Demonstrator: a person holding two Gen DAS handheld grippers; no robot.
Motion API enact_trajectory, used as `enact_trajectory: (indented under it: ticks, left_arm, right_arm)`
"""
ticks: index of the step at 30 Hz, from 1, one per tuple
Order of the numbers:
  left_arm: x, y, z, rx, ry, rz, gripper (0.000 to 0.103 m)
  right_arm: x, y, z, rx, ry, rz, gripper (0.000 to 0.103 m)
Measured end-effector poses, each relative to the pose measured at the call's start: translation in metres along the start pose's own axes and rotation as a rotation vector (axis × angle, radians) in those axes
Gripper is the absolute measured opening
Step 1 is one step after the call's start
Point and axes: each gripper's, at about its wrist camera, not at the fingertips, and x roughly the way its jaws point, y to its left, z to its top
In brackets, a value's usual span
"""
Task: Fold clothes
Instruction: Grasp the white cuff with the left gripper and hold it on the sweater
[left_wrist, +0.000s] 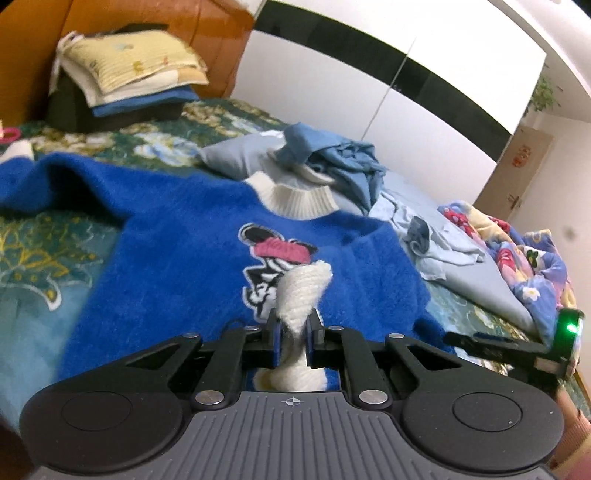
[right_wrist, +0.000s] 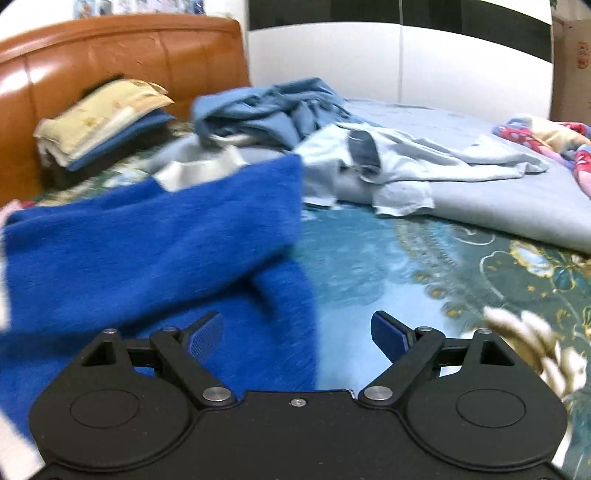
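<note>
Two tongs: left (left_wrist: 293, 332) clamps the white cuff (left_wrist: 304, 291) — right (right_wrist: 297, 332) gapes empty.
Fold: we draw it across the sweater (left_wrist: 177, 236), keeping the sleeve flat.

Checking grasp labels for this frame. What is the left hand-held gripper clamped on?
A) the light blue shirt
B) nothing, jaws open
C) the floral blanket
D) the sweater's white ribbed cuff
D: in the left wrist view the left hand-held gripper has its jaws pinched on the white ribbed cuff, raised above the blue sweater spread on the bed.
</note>
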Motion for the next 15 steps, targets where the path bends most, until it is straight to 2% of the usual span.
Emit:
enact_trajectory:
  ticks: [4,10,15]
  left_arm:
    - [0.000,0.012,0.001,-0.040,0.012,0.000,0.010]
    - [0.000,0.023,0.005,-0.038,0.003,0.018,0.010]
    - [0.002,0.034,0.007,-0.054,0.000,0.032,0.010]
  right_arm:
    - [0.033,0.011,0.011,-0.098,0.019,-0.058,0.087]
    - [0.059,0.033,0.025,-0.221,-0.036,-0.070,0.087]
    - [0.077,0.032,0.036,-0.226,-0.071,-0.084,0.086]
